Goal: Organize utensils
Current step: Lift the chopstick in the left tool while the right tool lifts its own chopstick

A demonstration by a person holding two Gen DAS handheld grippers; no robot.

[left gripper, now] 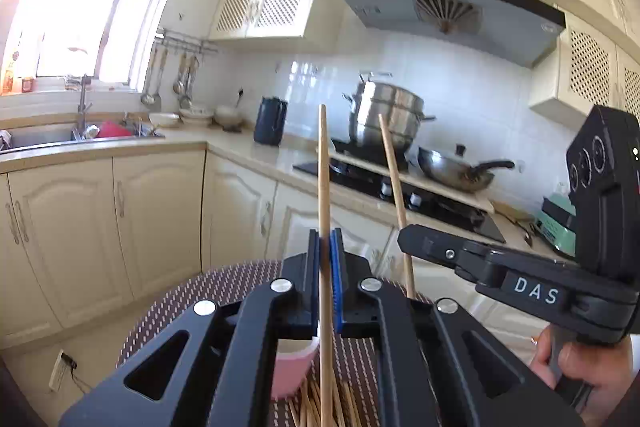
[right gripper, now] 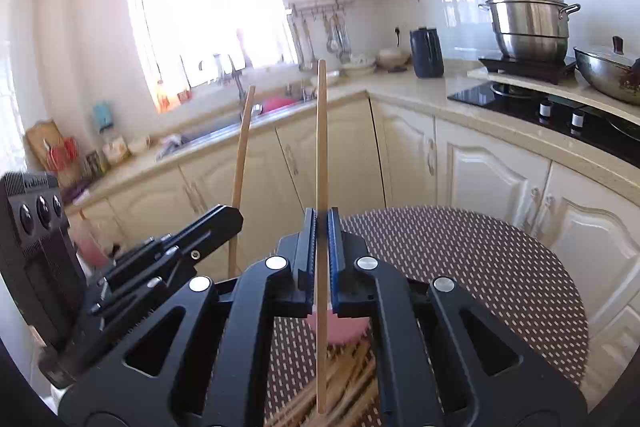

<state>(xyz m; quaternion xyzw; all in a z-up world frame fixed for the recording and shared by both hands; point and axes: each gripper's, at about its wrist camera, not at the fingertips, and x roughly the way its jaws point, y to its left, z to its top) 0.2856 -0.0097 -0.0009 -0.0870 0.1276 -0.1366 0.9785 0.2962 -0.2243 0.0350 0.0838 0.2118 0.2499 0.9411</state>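
Left gripper (left gripper: 326, 247) clamps one wooden chopstick (left gripper: 323, 163), pointing toward 12 o'clock. Right gripper (right gripper: 322, 227) likewise grips another chopstick (right gripper: 321, 131); a pink cup (right gripper: 340, 331) stands beneath its jaws.

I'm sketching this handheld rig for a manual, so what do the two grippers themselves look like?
Both are matte black. The left gripper and right gripper each have angular linkage arms with cut-outs, round silver pivot pins and ribbed blue pads lining the fingers. The right one's side carries white "DAS" lettering and a boxy black block with three round lenses. No cables or sleeves show.
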